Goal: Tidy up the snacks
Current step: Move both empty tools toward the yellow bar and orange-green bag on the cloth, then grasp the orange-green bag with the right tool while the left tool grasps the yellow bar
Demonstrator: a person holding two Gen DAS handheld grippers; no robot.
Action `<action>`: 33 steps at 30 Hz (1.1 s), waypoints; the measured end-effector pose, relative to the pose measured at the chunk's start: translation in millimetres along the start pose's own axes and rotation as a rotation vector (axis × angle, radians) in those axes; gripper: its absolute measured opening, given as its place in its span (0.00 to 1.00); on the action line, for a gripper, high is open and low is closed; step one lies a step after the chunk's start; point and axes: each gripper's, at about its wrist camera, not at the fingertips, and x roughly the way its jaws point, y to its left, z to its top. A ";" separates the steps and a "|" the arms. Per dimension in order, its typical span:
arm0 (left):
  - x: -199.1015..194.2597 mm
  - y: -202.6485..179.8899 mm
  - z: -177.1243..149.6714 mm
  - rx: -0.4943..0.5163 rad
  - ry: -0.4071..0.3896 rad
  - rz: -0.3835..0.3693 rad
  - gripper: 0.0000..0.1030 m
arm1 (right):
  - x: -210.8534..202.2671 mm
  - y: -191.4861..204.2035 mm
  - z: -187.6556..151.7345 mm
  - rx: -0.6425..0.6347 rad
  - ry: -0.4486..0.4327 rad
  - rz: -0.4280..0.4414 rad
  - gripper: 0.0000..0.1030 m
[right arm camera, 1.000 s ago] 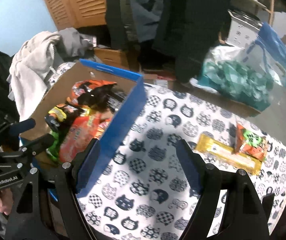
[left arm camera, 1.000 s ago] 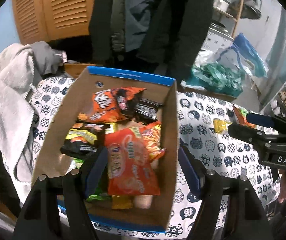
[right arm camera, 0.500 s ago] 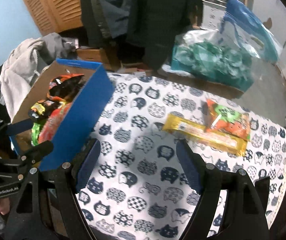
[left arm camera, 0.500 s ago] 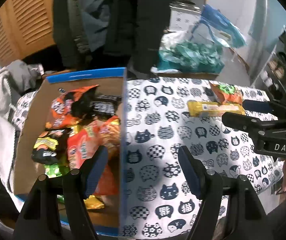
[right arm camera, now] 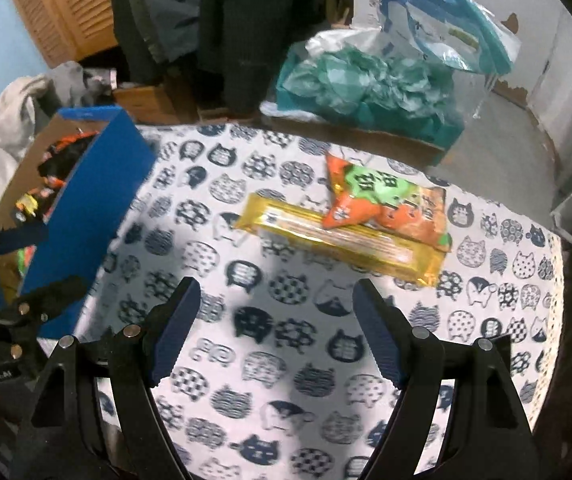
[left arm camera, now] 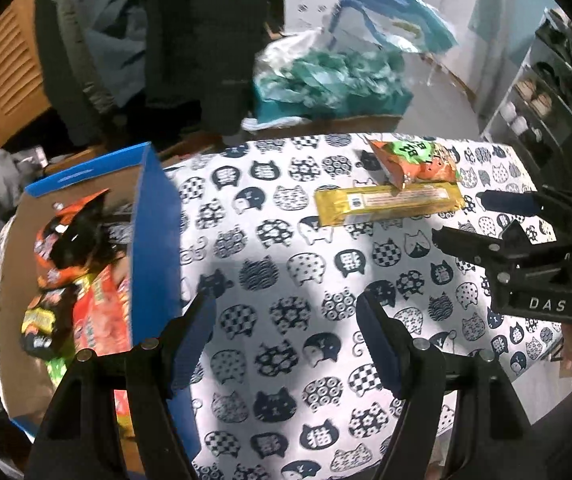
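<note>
— Now, both sets of tongs empty: left tongs point(left arm camera: 286, 332) spread wide over bare cat-print cloth, right tongs point(right arm camera: 274, 320) spread just as wide, nothing between either pair.

— Still loose on the tabletop point(right arm camera: 286, 360), to the right of the blue cardboard box point(right arm camera: 98, 200): a long yellow snack bar point(right arm camera: 326, 236) and an orange-and-green snack pouch point(right arm camera: 386, 200), the pouch lying partly over the far edge of the bar.

— Best taken pouch first, probably. Lifted from on top, less chance of dragging the bar along. Right tongs nearer to both; worth closing across the pouch's narrow width, away from the puffed middle, against slipping on the foil.

— Then the bar: gripped across its short side near the centre, so no drooping end on the way to the box.

— Box contents, from the left view: an orange-and-black packet point(left arm camera: 70, 240), a red packet point(left arm camera: 102, 320), a dark packet with yellow lettering point(left arm camera: 42, 328), something green underneath. Crowded, yet seemingly with room on top.

— Worth clearing the blue wall before lowering, then letting go low inside.
</note>
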 end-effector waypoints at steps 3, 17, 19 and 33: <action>6.8 -11.0 13.8 0.031 0.014 -0.001 0.72 | 5.6 -15.6 6.0 -0.021 0.031 0.000 0.77; 71.1 -52.1 80.4 0.167 0.102 -0.021 0.72 | 58.7 -81.3 48.7 -0.259 0.124 -0.089 0.77; 85.4 -53.5 86.2 0.185 0.122 -0.029 0.72 | 67.5 -87.4 52.3 -0.284 0.121 -0.098 0.77; 121.0 -53.4 83.0 0.157 0.170 -0.054 0.72 | 131.2 -87.2 59.2 -0.503 0.166 -0.138 0.77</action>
